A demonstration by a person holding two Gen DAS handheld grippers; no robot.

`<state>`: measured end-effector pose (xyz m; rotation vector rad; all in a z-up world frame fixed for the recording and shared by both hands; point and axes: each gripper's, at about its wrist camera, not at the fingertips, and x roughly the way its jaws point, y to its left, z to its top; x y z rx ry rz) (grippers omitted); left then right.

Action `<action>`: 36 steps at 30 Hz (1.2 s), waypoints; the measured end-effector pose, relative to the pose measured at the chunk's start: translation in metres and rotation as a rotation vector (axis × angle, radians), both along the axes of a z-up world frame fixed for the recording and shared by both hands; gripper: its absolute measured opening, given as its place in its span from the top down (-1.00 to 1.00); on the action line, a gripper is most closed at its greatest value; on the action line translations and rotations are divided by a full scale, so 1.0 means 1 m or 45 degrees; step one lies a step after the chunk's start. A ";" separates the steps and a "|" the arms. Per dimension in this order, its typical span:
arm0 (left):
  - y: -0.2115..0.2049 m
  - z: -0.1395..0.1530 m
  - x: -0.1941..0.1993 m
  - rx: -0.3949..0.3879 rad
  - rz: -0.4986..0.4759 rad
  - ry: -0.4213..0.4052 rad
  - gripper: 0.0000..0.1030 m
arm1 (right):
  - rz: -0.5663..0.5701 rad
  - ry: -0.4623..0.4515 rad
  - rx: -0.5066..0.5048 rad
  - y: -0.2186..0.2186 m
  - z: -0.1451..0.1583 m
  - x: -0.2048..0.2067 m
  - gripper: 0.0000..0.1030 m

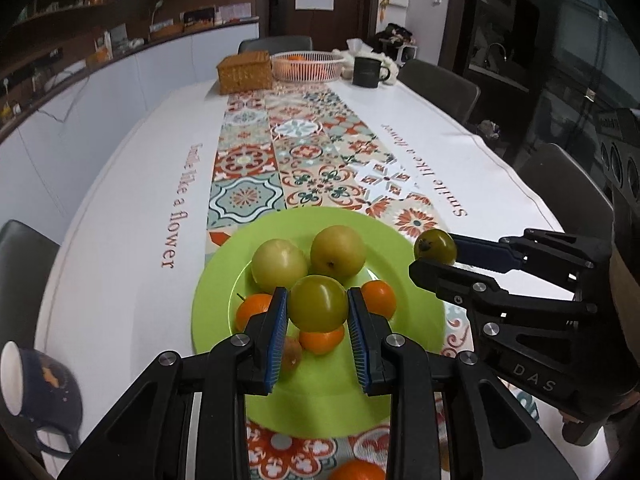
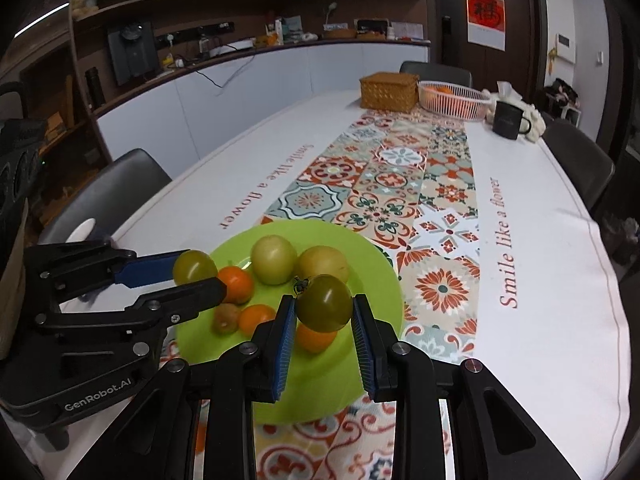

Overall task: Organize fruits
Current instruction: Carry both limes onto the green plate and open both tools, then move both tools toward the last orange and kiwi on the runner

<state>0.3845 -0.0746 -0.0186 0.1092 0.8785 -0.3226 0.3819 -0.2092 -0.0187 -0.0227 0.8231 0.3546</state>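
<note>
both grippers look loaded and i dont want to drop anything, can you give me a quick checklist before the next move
1. Left gripper shut on its green fruit: ok, both pads touch it.
2. Right gripper shut on the stemmed green fruit: ok, held between both pads.
3. Gap between the two grippers: ok, they stand apart over the green plate.
4. Room on the plate for more: ok, its near part is bare.
5. Fruit on the plate settled: ok, the two yellow-green fruits and the oranges lie inside the rim.
6. Stray fruit: not ok, an orange lies off the plate on the runner.
</note>
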 end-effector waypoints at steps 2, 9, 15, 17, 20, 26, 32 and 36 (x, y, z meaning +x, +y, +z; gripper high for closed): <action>0.000 -0.005 0.005 0.005 0.007 0.012 0.43 | -0.008 0.026 0.005 0.000 -0.008 0.008 0.43; 0.000 -0.011 0.015 0.017 0.019 0.033 0.33 | -0.016 0.084 0.011 0.002 -0.026 0.023 0.42; 0.008 -0.005 0.001 0.035 0.066 0.013 0.12 | -0.043 0.063 0.000 -0.002 -0.022 0.015 0.10; 0.011 -0.002 -0.007 0.022 0.075 0.005 0.03 | -0.053 0.047 0.003 -0.006 -0.017 0.006 0.10; 0.015 0.006 -0.026 0.026 0.106 -0.024 -0.12 | -0.063 0.002 -0.011 -0.010 -0.006 -0.012 0.08; 0.017 0.024 -0.067 0.041 0.099 -0.098 -0.29 | -0.091 -0.096 -0.046 -0.016 0.018 -0.057 -0.01; 0.019 0.047 -0.105 0.044 0.081 -0.180 -0.46 | -0.095 -0.175 -0.036 -0.015 0.040 -0.102 -0.11; 0.022 0.056 -0.127 0.044 0.077 -0.214 -0.50 | -0.096 -0.207 -0.039 -0.013 0.053 -0.124 -0.11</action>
